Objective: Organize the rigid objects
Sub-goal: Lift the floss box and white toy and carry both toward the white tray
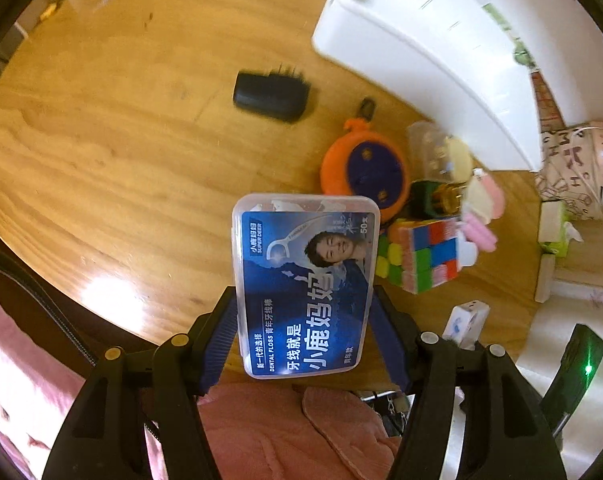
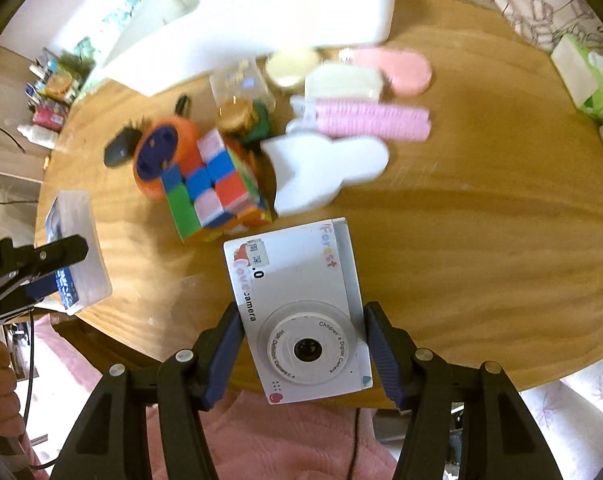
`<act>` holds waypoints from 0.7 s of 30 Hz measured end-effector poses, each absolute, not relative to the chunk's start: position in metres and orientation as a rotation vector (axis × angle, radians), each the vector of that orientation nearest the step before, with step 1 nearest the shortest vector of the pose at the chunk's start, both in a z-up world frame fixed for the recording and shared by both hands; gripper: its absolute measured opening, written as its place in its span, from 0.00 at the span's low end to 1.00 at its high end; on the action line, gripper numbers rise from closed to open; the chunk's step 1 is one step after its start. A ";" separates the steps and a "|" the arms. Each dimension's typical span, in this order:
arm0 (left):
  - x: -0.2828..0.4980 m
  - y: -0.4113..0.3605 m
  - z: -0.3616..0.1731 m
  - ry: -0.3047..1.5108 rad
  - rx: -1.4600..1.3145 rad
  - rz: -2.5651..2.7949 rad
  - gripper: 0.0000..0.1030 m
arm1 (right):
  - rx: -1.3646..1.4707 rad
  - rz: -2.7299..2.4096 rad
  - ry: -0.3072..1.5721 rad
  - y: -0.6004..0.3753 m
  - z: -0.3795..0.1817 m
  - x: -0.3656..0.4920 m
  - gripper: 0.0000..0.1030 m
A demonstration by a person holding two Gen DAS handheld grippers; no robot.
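Note:
My left gripper [image 1: 304, 296] is shut on a clear dental floss box [image 1: 305, 248] with a blue label, held above the wooden table [image 1: 101, 140]. In the right wrist view the same floss box [image 2: 81, 240] shows at the left edge, clamped in the left gripper's fingers [image 2: 61, 252]. My right gripper [image 2: 303, 312] is shut on a white children's camera box [image 2: 297, 280], its blue pads pressing both long sides, over the table's near edge.
A colourful puzzle cube [image 2: 213, 188], an orange round toy [image 1: 365, 168], a black charger [image 1: 271, 96], a pink ribbed item [image 2: 373, 122] and a white cloud-shaped piece [image 2: 325, 168] crowd the table. A white bin [image 1: 421, 60] stands behind them. A tissue pack [image 2: 593, 80] lies far right.

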State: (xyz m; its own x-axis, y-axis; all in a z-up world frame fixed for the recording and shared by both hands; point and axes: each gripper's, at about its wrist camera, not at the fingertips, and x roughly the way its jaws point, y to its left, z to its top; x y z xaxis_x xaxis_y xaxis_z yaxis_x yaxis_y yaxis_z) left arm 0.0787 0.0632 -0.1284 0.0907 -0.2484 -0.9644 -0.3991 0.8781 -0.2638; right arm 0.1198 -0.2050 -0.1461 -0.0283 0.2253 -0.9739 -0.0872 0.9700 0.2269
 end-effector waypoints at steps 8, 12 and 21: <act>0.091 0.059 -0.092 1.378 -0.458 0.096 0.65 | 0.115 0.259 1.452 -0.207 -0.109 0.143 0.59; 0.103 0.052 -0.078 1.324 -0.430 0.095 0.65 | 0.116 0.264 1.401 -0.215 -0.091 0.151 0.59; 0.138 0.048 -0.037 1.178 -0.380 0.079 0.65 | 0.106 0.306 1.277 -0.207 -0.047 0.186 0.59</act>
State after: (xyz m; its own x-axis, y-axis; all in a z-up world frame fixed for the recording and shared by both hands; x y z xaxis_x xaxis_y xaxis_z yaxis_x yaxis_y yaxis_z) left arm 0.1379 0.0482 -0.0371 0.3881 -0.1363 -0.9115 -0.2569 0.9338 -0.2490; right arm 0.1861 -0.2070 -0.0470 0.2551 0.2835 -0.9244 -0.1666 0.9546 0.2468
